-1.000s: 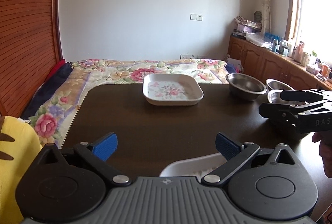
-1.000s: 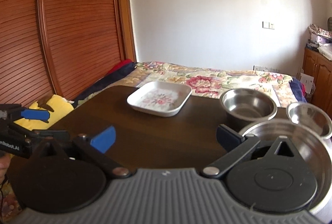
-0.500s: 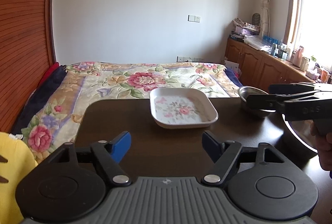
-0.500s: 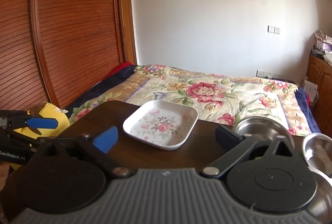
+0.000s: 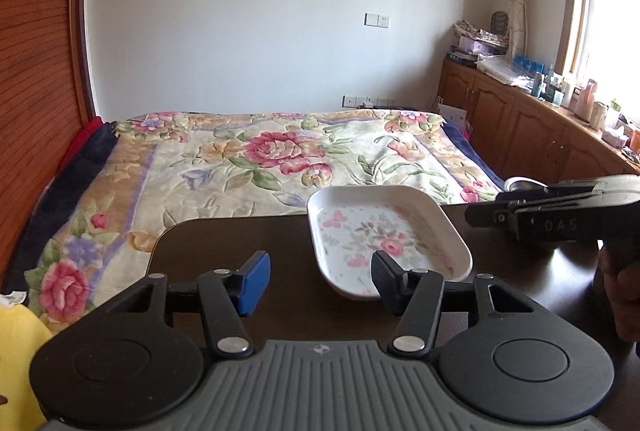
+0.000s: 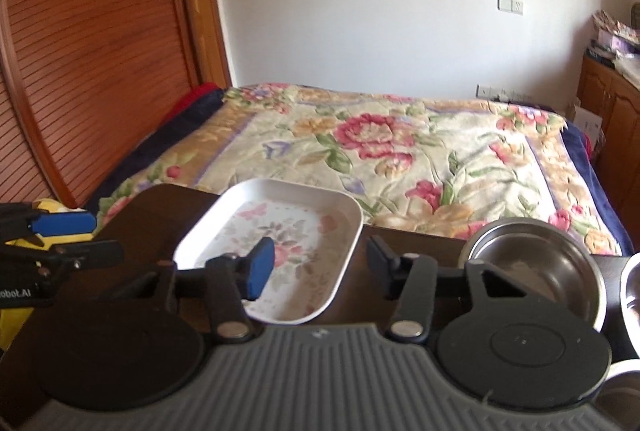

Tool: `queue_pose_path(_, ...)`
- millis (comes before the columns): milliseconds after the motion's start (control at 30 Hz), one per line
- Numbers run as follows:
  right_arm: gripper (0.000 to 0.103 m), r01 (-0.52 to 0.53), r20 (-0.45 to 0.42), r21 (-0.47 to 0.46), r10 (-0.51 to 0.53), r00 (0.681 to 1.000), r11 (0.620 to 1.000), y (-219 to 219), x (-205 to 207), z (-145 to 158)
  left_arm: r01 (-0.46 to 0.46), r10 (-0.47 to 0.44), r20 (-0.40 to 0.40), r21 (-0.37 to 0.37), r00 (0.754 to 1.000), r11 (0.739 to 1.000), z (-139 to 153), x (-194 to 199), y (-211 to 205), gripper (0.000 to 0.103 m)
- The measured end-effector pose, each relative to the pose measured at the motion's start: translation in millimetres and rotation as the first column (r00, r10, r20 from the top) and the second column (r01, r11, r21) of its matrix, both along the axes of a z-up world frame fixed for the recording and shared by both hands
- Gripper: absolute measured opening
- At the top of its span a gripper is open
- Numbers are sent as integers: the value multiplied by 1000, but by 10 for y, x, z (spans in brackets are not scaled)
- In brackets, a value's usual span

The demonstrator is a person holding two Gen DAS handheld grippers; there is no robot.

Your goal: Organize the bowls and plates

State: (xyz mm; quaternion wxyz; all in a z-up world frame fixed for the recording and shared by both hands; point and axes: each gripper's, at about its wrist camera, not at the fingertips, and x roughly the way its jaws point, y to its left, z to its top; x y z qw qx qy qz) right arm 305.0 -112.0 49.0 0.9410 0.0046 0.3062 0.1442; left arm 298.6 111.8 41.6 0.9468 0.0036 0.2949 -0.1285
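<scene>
Since both the left gripper (image 5: 320, 281) and right gripper (image 6: 320, 267) hang wide open and empty, I'd pinch the floral plate (image 6: 276, 243) by its near rim.

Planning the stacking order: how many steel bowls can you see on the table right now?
3. One full bowl right of the floral plate; a second cut off at the right edge; a third rim at bottom right. The tongs' body may hide more.

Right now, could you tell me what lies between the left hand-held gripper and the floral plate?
Nothing but bare dark table. In the left wrist view, the left hand-held gripper is open, its right finger overlapping the floral plate near its edge.
</scene>
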Motion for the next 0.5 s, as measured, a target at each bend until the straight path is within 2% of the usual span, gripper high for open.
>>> queue_pose_path(133, 45, 22, -46, 11, -22, 999, 1000, 4, 124, -93, 13, -14, -31, -27, 999, 1000, -34, 188, -9, 53)
queue_pose_path(300, 43, 50, -90, 7, -49, 995, 999, 14, 228, -200, 7, -10, -70, -46, 997, 999, -128, 406, -47, 44)
queue_pose_path(500, 41, 69, -129, 15, -67, 989, 998, -9, 306, -291, 4, -10, -113, -59, 994, 998, -237, 599, -95, 39)
